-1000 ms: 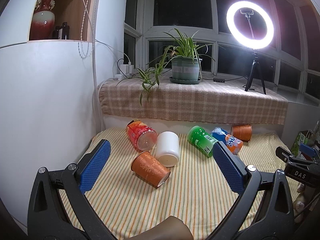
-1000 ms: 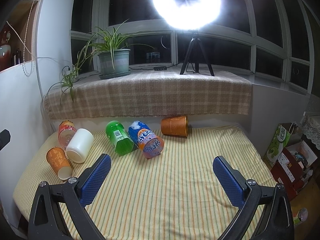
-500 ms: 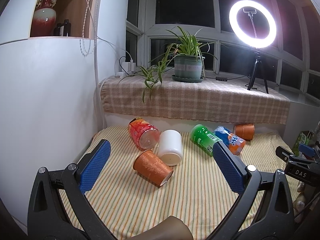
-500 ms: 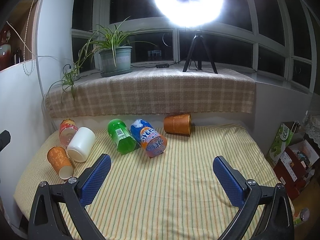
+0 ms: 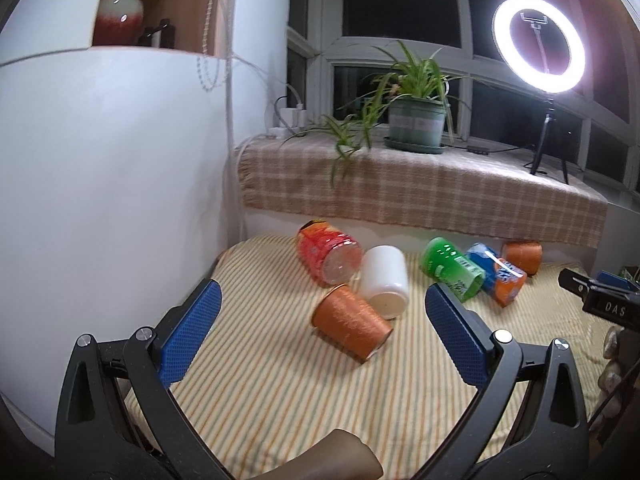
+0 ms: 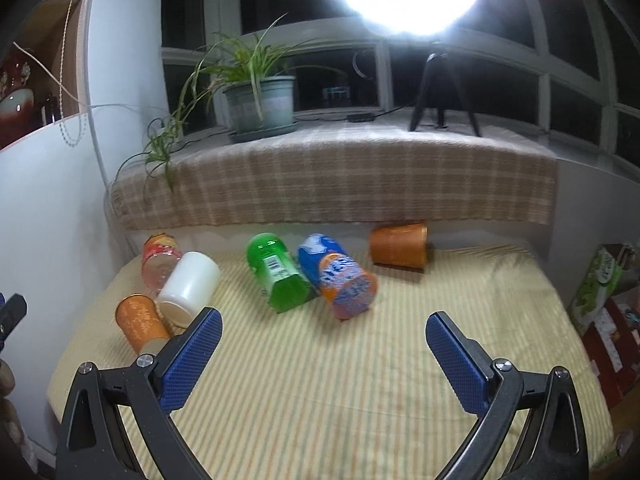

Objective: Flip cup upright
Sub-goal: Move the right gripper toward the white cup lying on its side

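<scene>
Several cups lie on their sides on the striped table (image 5: pixel 280 392). An orange paper cup (image 5: pixel 350 322) lies nearest, with a white cup (image 5: pixel 385 280) and a red cup (image 5: pixel 328 254) behind it. A green cup (image 5: pixel 452 268), a blue-and-orange cup (image 5: pixel 498 276) and a second orange cup (image 5: pixel 522 256) lie further right. My left gripper (image 5: pixel 320 334) is open and empty, just short of the near orange cup. My right gripper (image 6: pixel 322 354) is open and empty above the table, in front of the green cup (image 6: pixel 280 276) and the blue-and-orange cup (image 6: pixel 340 276).
A white cabinet wall (image 5: pixel 100 180) borders the table on the left. A plaid-covered sill (image 5: pixel 420 196) behind carries a potted plant (image 5: pixel 416 120) and a ring light (image 5: pixel 538 44). Boxes (image 6: pixel 604 280) stand beyond the table's right edge.
My left gripper has moved closer to the near orange cup and the left wall. My right gripper has edged forward slightly. Both stay open; the cups have not moved.
</scene>
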`<state>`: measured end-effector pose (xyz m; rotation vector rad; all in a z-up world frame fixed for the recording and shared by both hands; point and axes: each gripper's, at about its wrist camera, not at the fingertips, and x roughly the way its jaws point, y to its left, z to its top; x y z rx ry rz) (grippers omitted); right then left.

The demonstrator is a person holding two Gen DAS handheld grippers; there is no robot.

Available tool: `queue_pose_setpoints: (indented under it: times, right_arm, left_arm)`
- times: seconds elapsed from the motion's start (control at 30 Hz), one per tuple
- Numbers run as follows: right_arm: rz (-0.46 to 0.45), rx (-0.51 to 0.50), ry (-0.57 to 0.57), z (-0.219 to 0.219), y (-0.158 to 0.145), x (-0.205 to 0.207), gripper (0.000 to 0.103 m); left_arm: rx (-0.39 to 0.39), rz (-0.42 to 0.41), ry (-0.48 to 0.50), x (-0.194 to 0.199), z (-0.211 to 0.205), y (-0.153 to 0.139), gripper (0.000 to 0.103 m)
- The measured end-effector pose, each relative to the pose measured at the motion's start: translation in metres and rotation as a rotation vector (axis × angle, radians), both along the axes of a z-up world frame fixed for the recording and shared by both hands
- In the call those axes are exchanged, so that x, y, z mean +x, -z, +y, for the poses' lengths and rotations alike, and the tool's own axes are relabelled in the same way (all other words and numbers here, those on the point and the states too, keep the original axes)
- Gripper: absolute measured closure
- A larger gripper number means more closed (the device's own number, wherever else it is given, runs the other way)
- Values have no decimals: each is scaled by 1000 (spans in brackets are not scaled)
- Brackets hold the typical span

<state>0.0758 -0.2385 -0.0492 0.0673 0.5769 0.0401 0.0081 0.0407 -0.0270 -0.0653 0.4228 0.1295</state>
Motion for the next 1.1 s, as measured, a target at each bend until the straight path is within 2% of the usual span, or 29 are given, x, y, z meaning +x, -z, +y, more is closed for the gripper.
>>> queue_pose_setpoints:
  times: [0.37, 0.63, 0.87, 1.1]
  right_arm:
    - [118, 42, -131, 44, 14, 65, 0]
    - [219, 62, -218, 83, 29, 112, 0]
    - [334, 94, -237, 112, 51, 155, 2]
    - [422, 156, -244, 135, 69, 177, 8]
  left_arm:
    - [-42, 69, -41, -3, 34, 19, 0]
    - [-42, 118, -65, -10, 46, 32, 0]
    - [-40, 126, -104, -15, 57, 36, 0]
    - [-57, 142, -110, -13, 63, 42, 0]
